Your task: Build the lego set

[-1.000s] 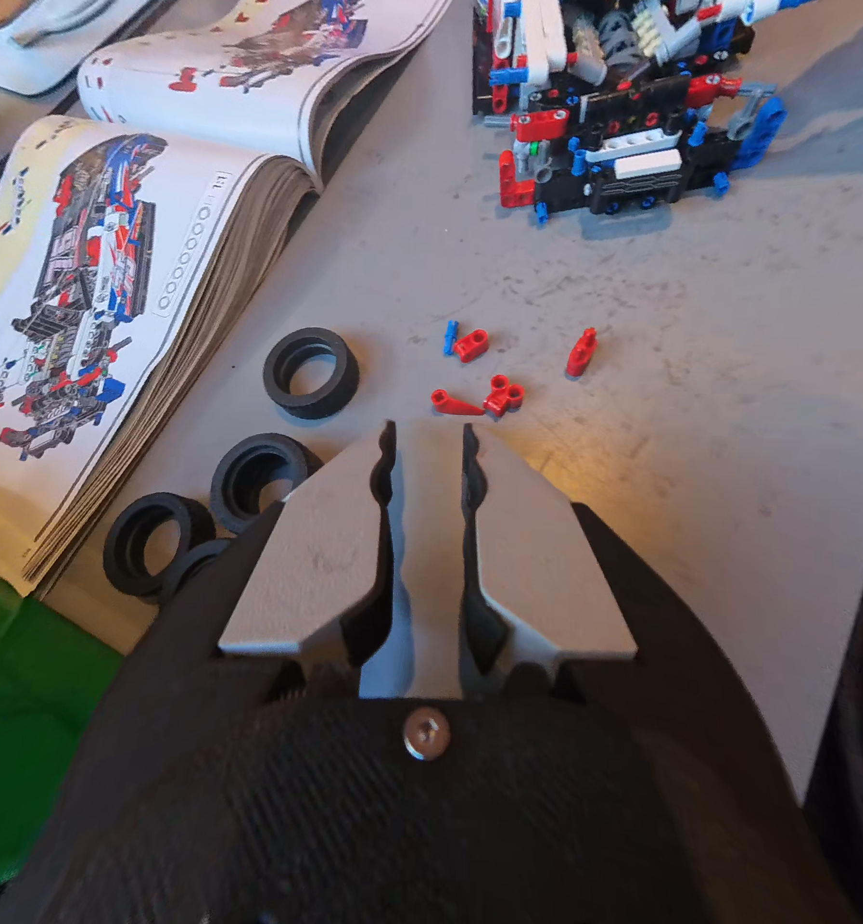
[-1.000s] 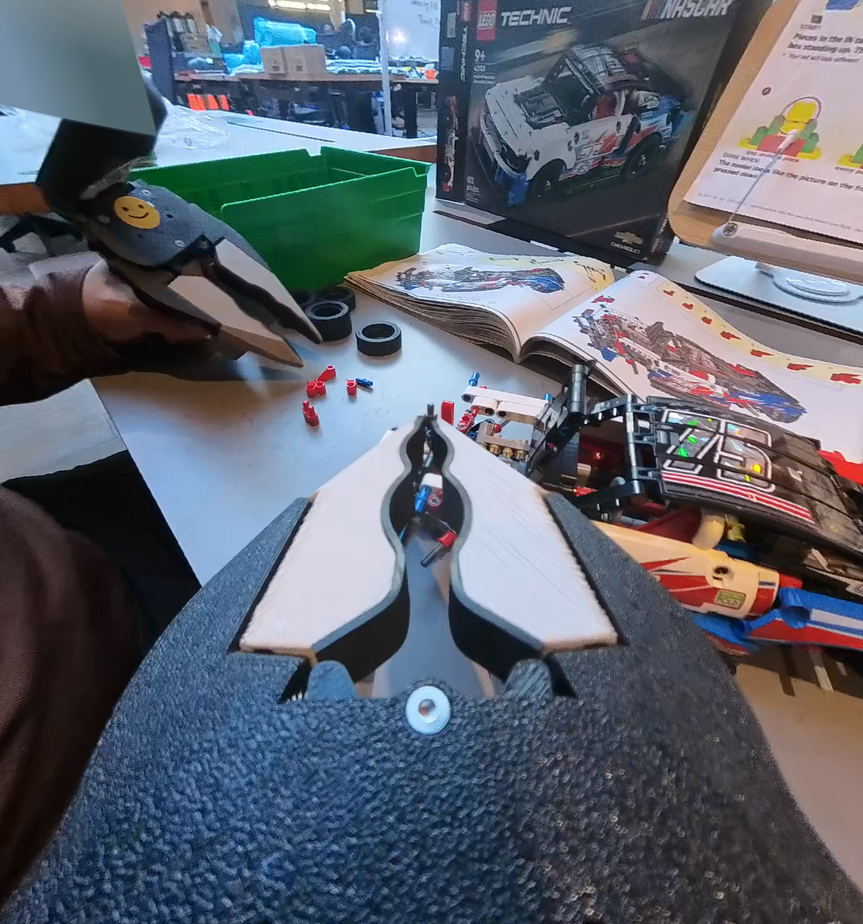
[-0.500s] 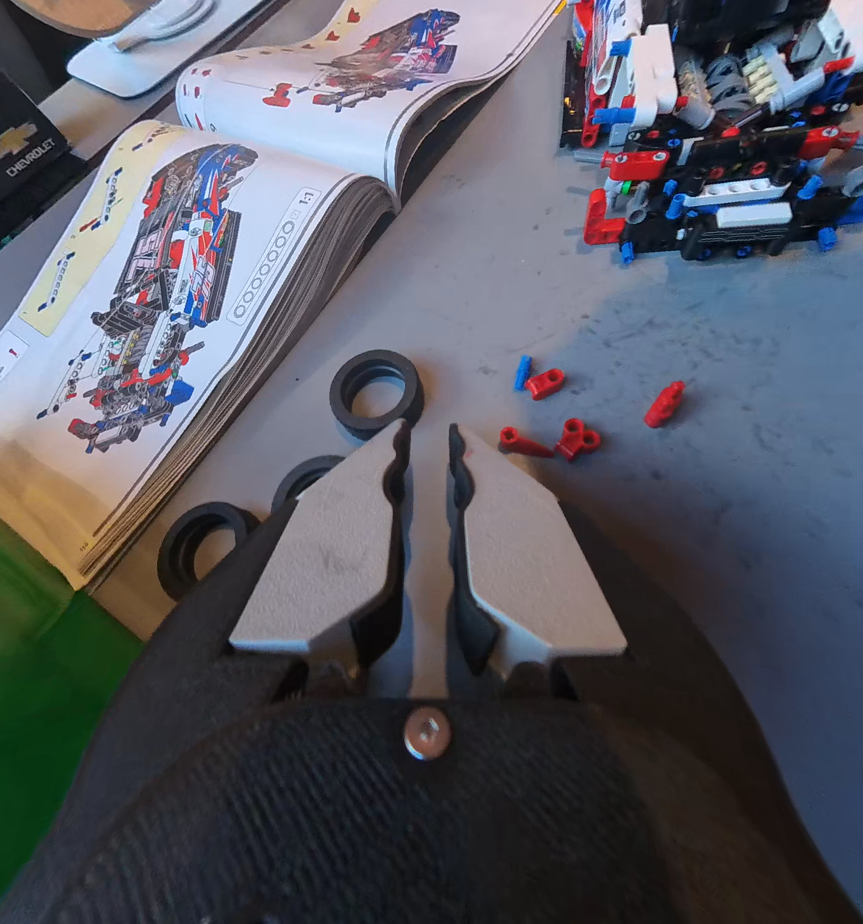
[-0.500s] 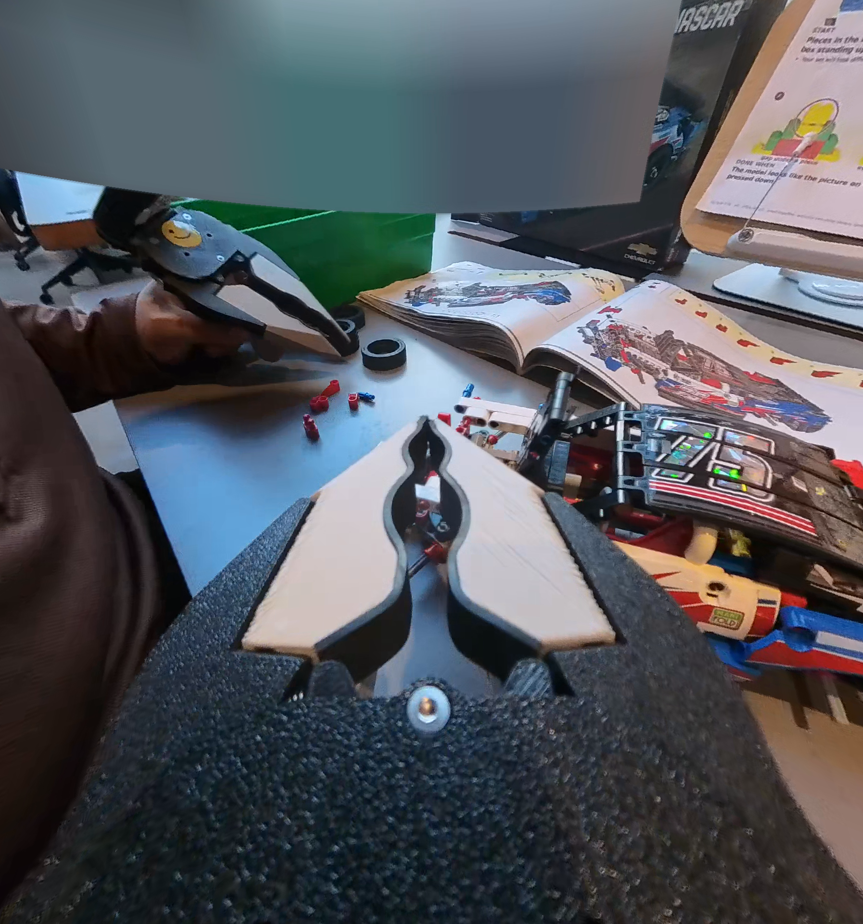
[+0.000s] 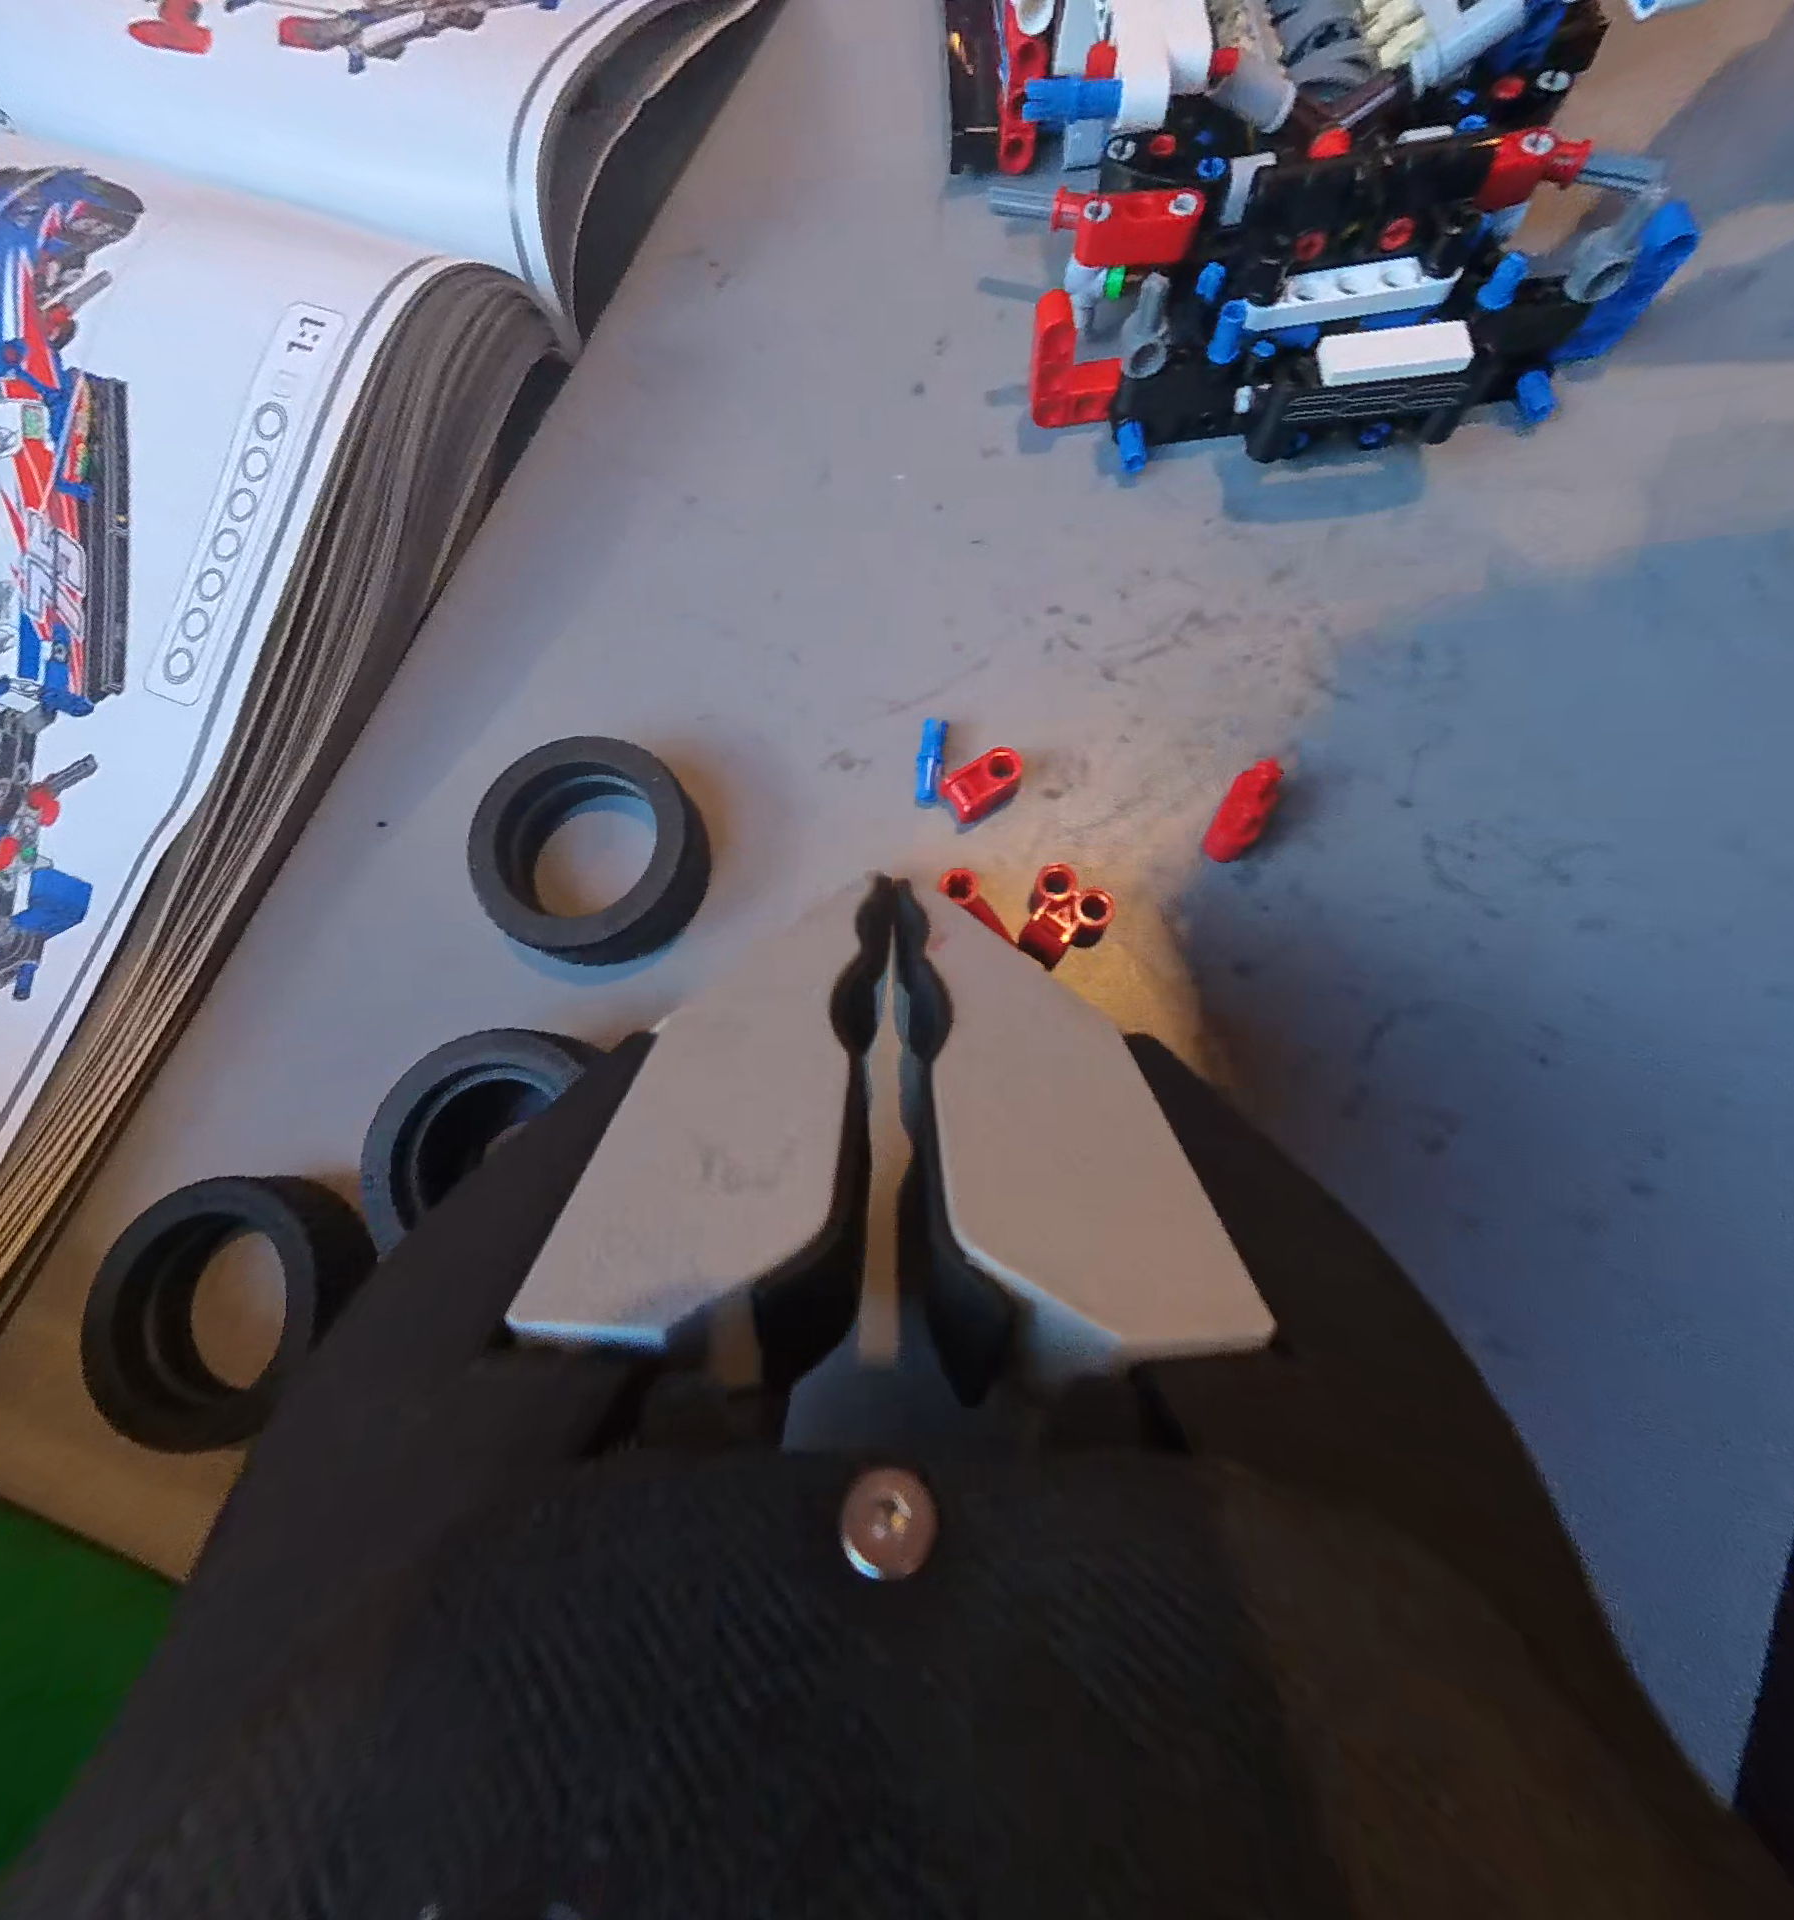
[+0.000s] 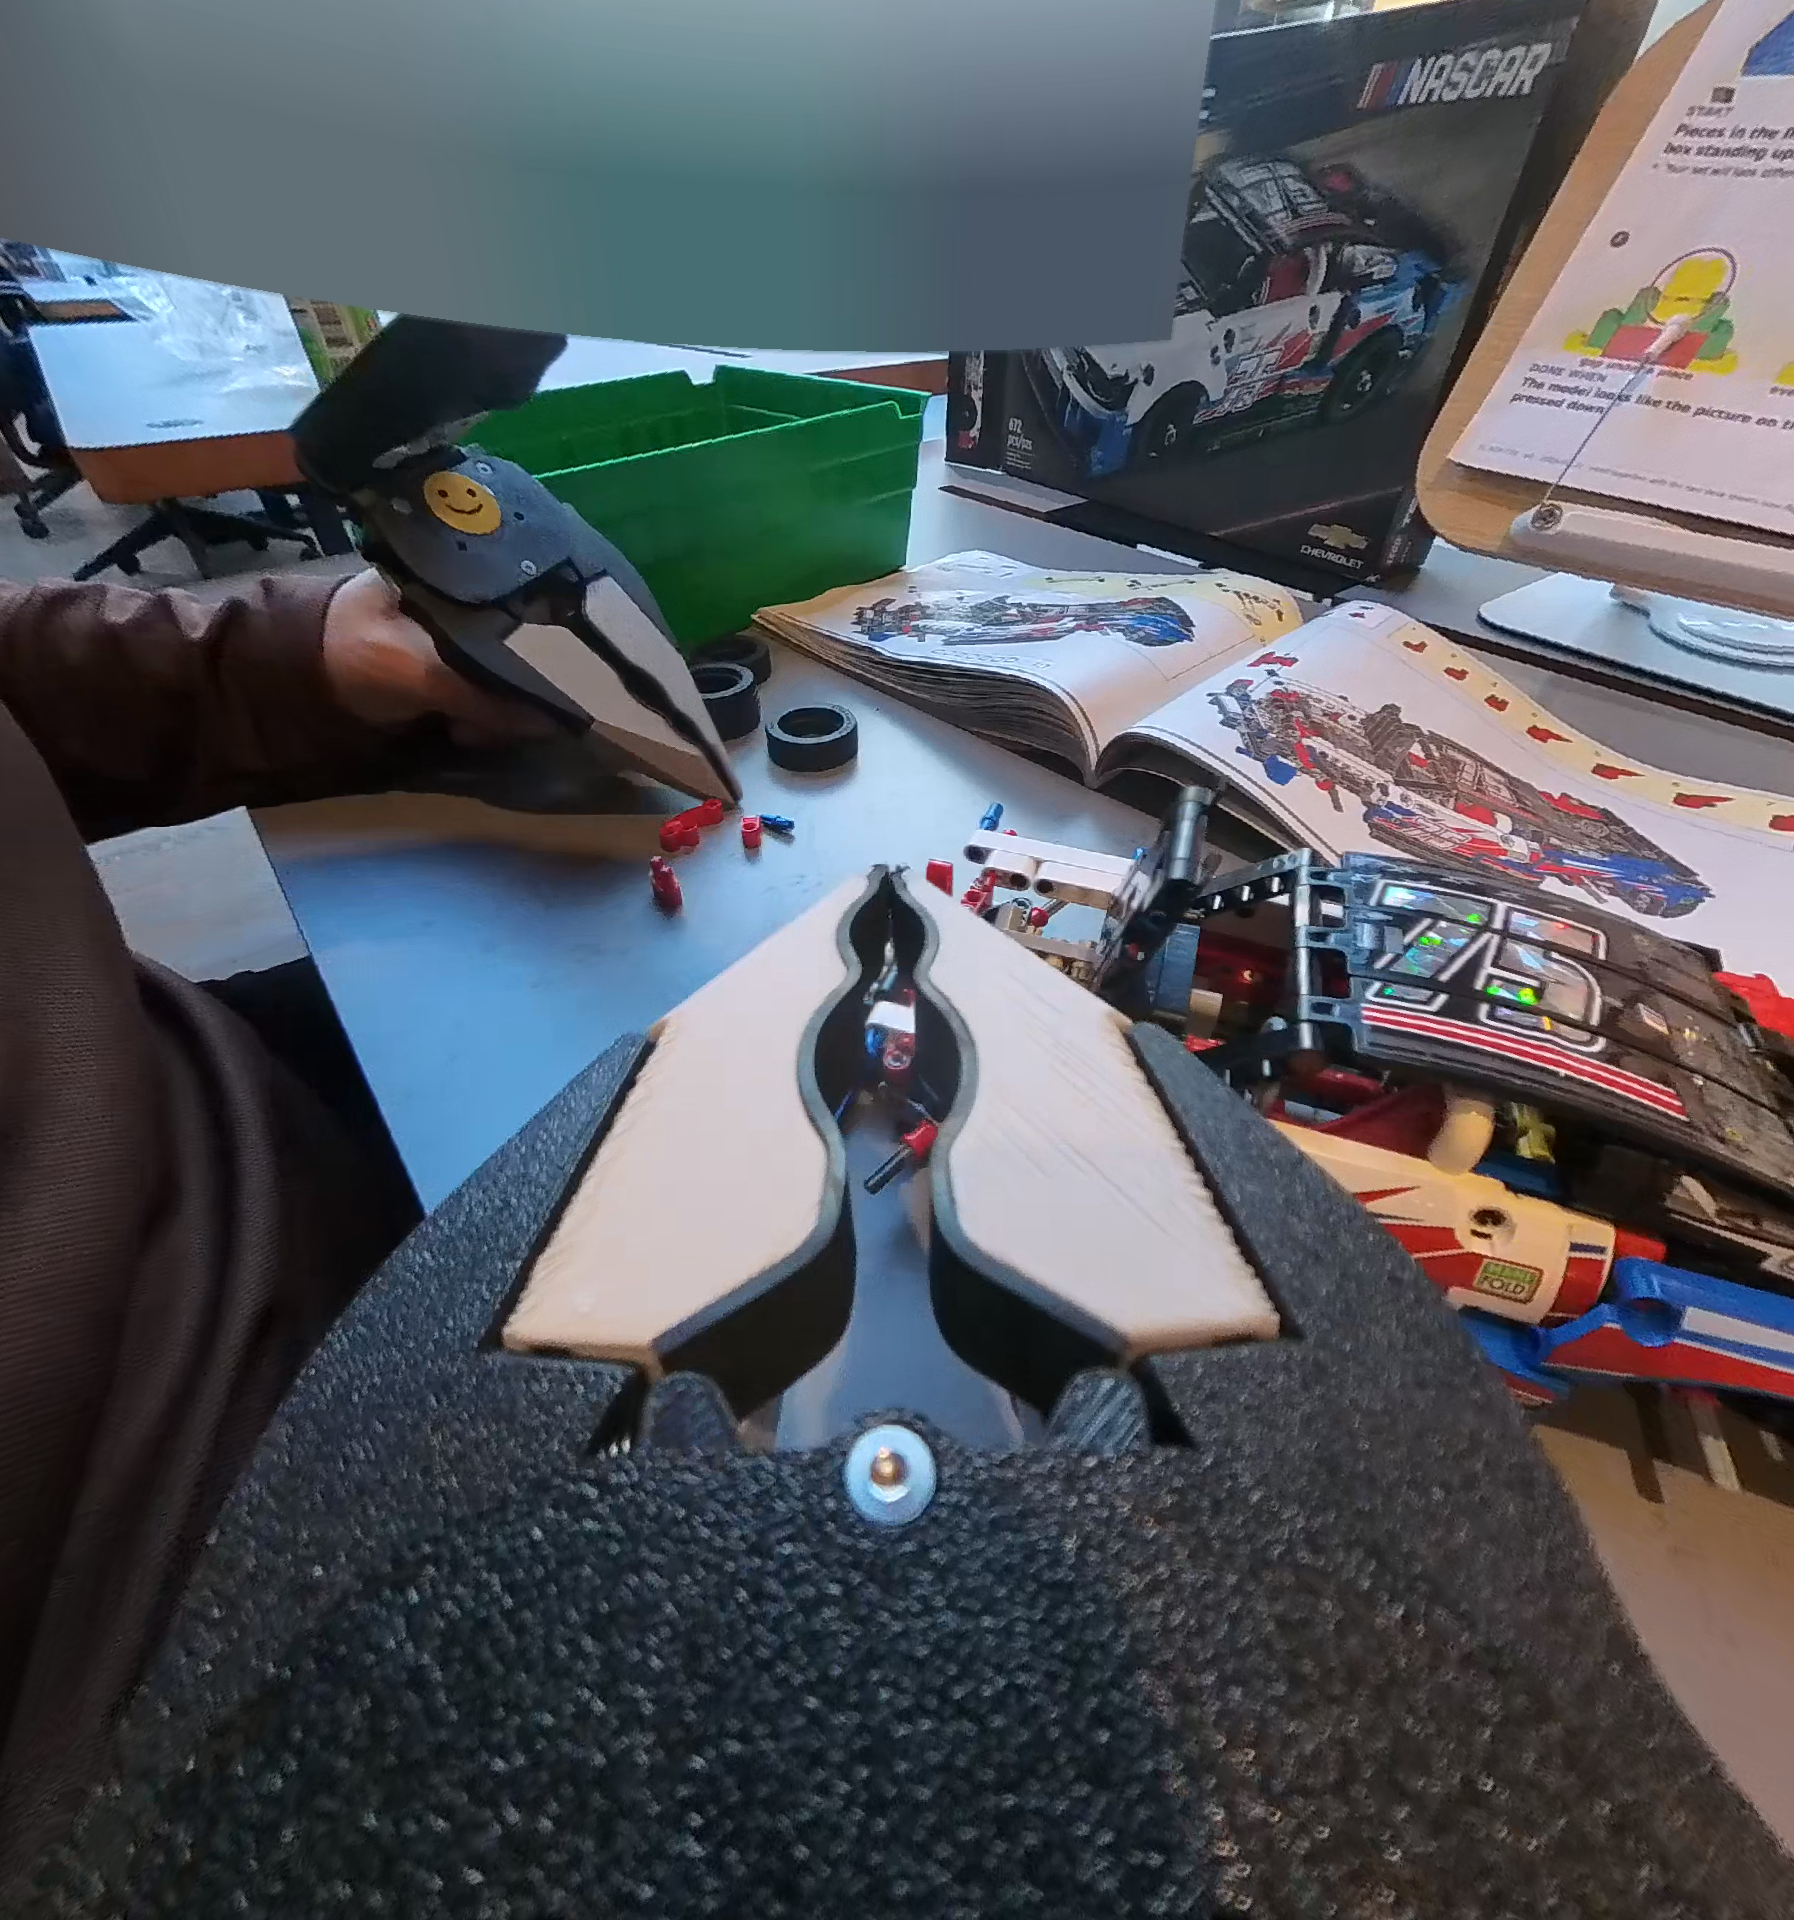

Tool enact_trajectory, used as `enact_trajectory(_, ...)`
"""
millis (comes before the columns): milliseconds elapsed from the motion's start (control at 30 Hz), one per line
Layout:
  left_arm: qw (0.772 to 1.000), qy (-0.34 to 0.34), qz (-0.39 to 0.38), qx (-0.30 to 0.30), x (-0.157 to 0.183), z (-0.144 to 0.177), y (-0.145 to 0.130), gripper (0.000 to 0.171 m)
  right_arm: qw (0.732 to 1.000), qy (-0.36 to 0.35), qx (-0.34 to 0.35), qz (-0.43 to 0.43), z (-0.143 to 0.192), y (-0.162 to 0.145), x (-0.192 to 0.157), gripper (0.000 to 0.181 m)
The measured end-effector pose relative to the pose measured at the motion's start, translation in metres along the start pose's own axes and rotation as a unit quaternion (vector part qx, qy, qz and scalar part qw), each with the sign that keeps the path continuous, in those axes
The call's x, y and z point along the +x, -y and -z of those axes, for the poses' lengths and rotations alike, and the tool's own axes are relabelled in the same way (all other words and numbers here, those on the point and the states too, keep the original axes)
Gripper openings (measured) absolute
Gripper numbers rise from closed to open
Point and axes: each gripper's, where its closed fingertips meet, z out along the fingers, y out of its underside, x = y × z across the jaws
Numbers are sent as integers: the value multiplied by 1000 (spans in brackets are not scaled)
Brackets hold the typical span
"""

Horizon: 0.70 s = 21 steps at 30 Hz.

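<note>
Left gripper (image 5: 888, 891): jaws now pressed together, empty; a second ago they stood slightly apart and higher. The tips have dropped to the surface (image 5: 1495, 1039), just beside the red pin (image 5: 971, 902) and red double connector (image 5: 1064, 920) at 1 o'clock of them. Blue pin (image 5: 930, 761) and a second red connector (image 5: 981, 784) lie further off at 12 o'clock. Nearest black tyre (image 5: 586, 847) at 10 o'clock, untouched.

Right gripper (image 6: 891, 883): fingertips closed, nothing pinched, hovering by the partly built car (image 6: 1444, 1039).

Judgement: closing on nothing suggests a nudge or a missed pick; no small part is collected yet.
</note>
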Motion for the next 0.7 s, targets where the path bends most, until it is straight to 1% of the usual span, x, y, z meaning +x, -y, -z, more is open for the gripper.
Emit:
enact_trajectory(133,1000,30,0,-3,-6,1,-1,0,1000,-4,-4,10,0,0,-3,0)
enact_trajectory(467,995,78,55,-8,-23,6,-7,1,1000,-18,-7,17,7,0,-3,0)
enact_trajectory(600,992,86,87,5,-28,11,-7,1,1000,-15,-3,11,8,1,-3,0)
enact_trajectory(633,992,86,96,9,-29,12,-7,2,1000,-14,-3,9,8,1,-3,0)
enact_trajectory(700,991,83,108,14,-29,14,-7,12,1000,-12,-3,6,7,0,-3,0)
